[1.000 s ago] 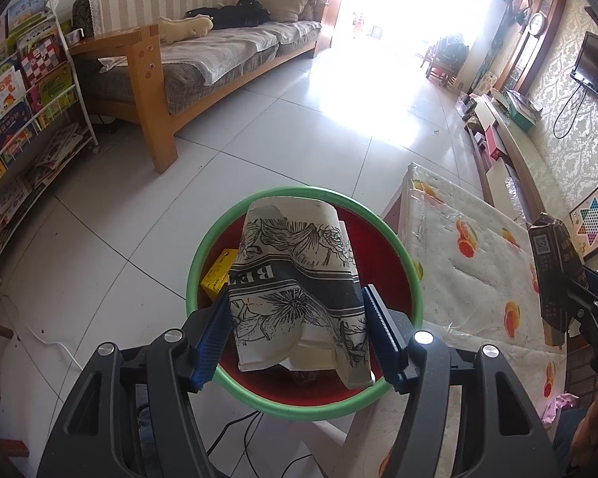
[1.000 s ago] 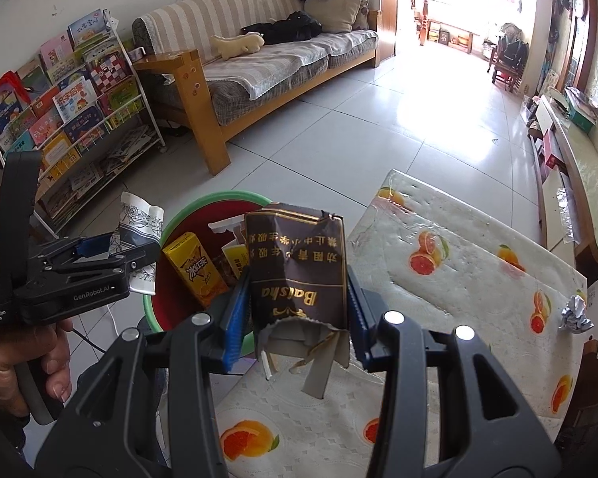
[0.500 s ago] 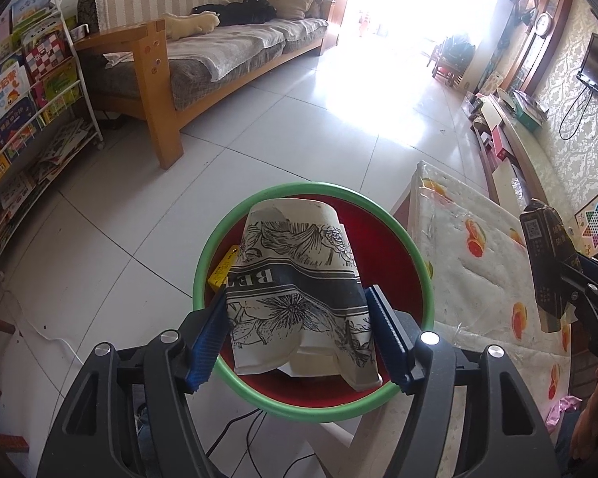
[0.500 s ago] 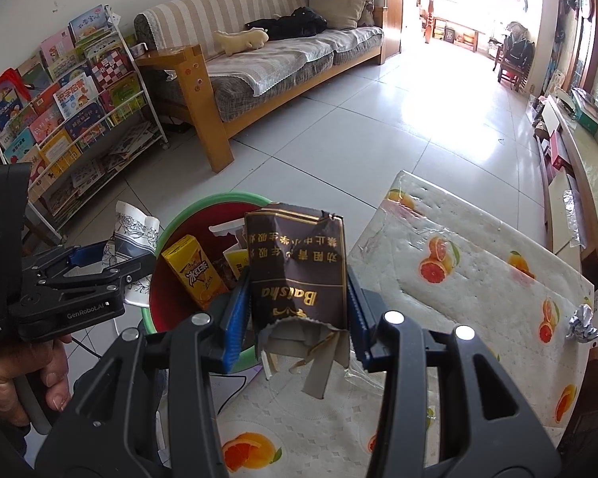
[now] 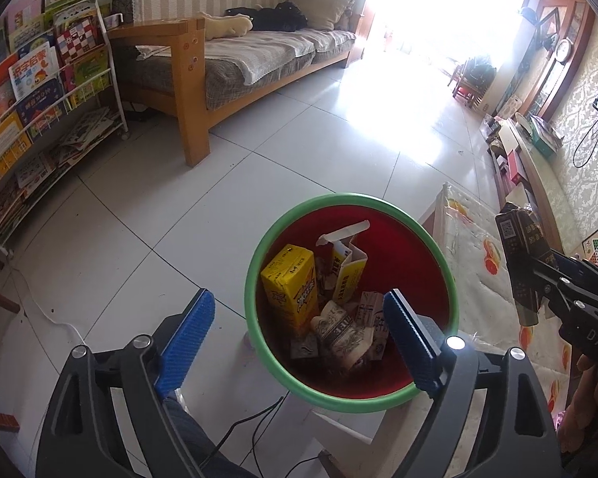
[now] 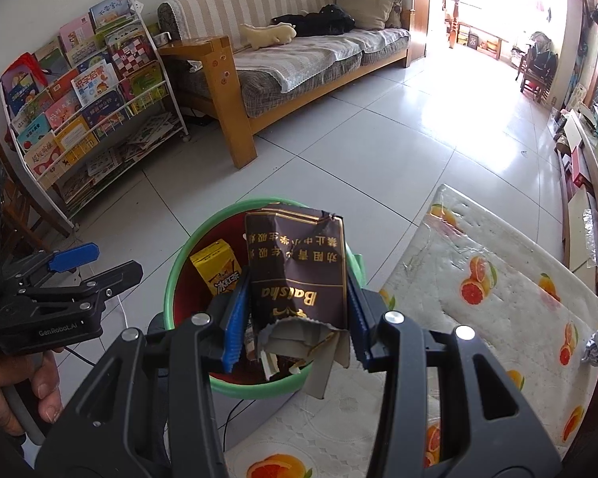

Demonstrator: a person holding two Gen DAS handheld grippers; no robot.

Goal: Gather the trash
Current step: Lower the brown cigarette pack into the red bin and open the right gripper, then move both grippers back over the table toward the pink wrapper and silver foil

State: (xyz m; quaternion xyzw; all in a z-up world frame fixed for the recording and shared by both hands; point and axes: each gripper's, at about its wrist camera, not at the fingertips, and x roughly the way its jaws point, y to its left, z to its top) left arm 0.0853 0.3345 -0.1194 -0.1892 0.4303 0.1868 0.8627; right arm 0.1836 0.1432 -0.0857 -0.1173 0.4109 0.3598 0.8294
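A green-rimmed red bin (image 5: pixel 267 352) (image 6: pixel 171 279) stands on the floor beside the table. In it lie a yellow drink carton (image 5: pixel 289 288) (image 6: pixel 215 273), an open white and yellow carton (image 5: pixel 345 265) and the crumpled flower-print paper bag (image 5: pixel 339 332). My left gripper (image 5: pixel 299 332) is open and empty, above the bin's near left rim. My right gripper (image 6: pixel 297 312) is shut on a torn brown cigarette pack (image 6: pixel 297 265) (image 5: pixel 518 247), held over the bin's rim at the table edge.
The table wears an orange-print cloth (image 6: pixel 498 286) (image 5: pixel 470 255). A crumpled foil ball (image 6: pixel 596 346) lies at its right edge. A wooden sofa (image 6: pixel 299 51) and a book rack (image 6: pixel 87 95) stand across the tiled floor. Cables (image 5: pixel 255 426) run under the bin.
My left gripper opened and the flower-print paper bag dropped into the bin. My right gripper moved left with the brown pack, from over the table to the bin's rim.
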